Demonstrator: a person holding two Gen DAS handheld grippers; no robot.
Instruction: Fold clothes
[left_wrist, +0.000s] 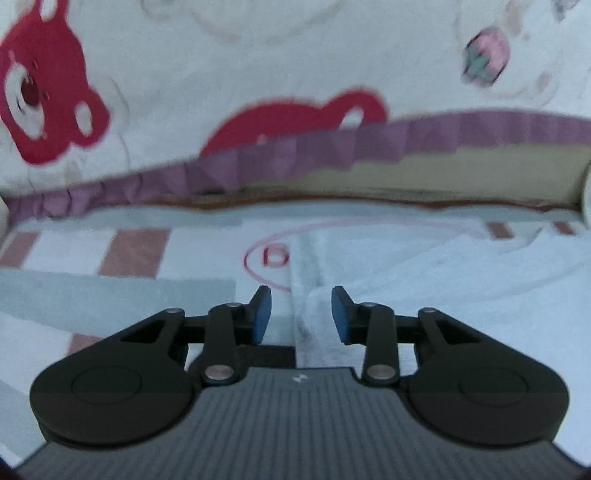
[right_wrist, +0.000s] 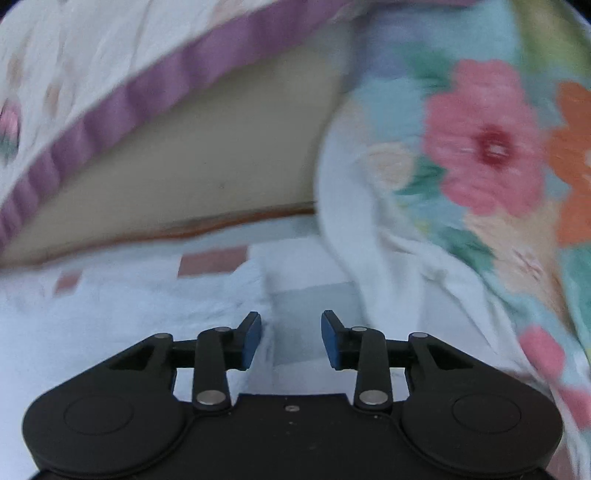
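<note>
A pale white garment (left_wrist: 424, 266) lies flat on the checked bed sheet (left_wrist: 133, 251), and a thin pink oval is printed near its left edge. My left gripper (left_wrist: 301, 295) hovers over that edge, open, its blue pads apart and pressing nothing. In the right wrist view the same white garment (right_wrist: 122, 317) fills the lower left, and its right edge runs under the left finger. My right gripper (right_wrist: 291, 321) is open too, with only sheet and cloth edge showing below the gap.
A white quilt with red bear prints (left_wrist: 258, 66) and a purple ruffled border (left_wrist: 332, 147) hangs behind the sheet, above a beige panel (right_wrist: 221, 155). A bunched floral blanket (right_wrist: 480, 147) with white lining crowds the right side, close to my right gripper.
</note>
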